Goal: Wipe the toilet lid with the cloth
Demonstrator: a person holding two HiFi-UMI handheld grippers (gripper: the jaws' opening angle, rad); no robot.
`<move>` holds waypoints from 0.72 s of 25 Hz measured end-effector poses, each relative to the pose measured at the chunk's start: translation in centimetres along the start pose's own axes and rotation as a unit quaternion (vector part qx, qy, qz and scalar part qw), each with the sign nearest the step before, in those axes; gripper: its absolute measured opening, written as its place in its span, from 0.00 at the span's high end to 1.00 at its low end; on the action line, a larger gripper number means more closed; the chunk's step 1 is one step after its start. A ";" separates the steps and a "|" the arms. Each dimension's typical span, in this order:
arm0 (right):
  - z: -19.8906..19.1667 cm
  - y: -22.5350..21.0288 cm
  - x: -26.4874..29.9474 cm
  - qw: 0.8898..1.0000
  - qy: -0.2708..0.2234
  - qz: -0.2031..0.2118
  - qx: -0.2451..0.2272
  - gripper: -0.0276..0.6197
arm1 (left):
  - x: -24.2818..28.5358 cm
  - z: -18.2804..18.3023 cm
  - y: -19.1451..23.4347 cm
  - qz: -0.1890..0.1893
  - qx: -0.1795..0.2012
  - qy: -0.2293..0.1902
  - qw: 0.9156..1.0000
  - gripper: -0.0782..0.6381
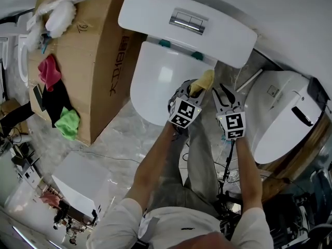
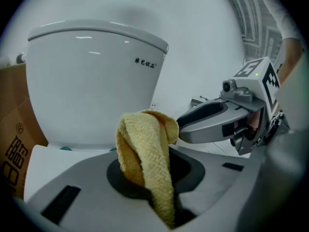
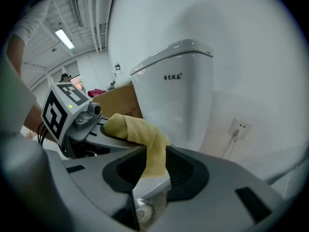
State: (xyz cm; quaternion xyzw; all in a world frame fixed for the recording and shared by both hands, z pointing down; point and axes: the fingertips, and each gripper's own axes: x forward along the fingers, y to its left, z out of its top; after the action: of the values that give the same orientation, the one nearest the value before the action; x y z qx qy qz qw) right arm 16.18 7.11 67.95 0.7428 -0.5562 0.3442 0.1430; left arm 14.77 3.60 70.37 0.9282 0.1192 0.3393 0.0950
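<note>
The white toilet stands with its lid (image 1: 155, 82) down and its tank (image 1: 155, 14) behind. A yellow cloth (image 1: 203, 80) hangs in the air over the lid's right edge, stretched between both grippers. My left gripper (image 1: 191, 90) is shut on one end; in the left gripper view the cloth (image 2: 145, 149) rises out of the jaws and folds over. My right gripper (image 1: 222, 93) pinches the other end, and in the right gripper view the cloth (image 3: 145, 134) runs from its jaws across to the left gripper (image 3: 104, 129). The cloth is not touching the lid.
A tall cardboard box (image 1: 98, 61) stands left of the toilet with red (image 1: 49, 71), green (image 1: 68, 122) and black rags and a brush (image 1: 61, 15) on it. A second white toilet (image 1: 285, 113) lies to the right. Cables run across the marble floor (image 1: 116, 139).
</note>
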 end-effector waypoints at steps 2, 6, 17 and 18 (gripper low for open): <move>-0.6 0.0 0.3 1.000 0.001 -0.005 0.018 0.74 | 1.0 -0.2 0.1 -0.005 0.000 0.004 1.000 0.78; -1.1 -0.4 1.0 0.999 -0.008 -0.017 0.035 0.74 | 2.8 -1.3 0.5 -0.010 -0.001 0.019 1.000 0.78; -2.2 -0.7 2.8 0.999 0.012 -0.017 0.047 0.74 | 4.6 -4.8 3.1 0.013 -0.029 0.068 0.997 0.78; -2.2 -0.6 3.0 0.999 0.015 -0.015 0.044 0.74 | 4.6 -5.1 3.4 0.018 -0.032 0.072 0.997 0.78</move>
State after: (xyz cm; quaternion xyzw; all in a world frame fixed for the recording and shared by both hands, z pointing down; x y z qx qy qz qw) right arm 16.43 6.45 71.63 0.7511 -0.5271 0.3779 0.1235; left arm 15.40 2.14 77.91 0.9001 0.0985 0.4101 0.1097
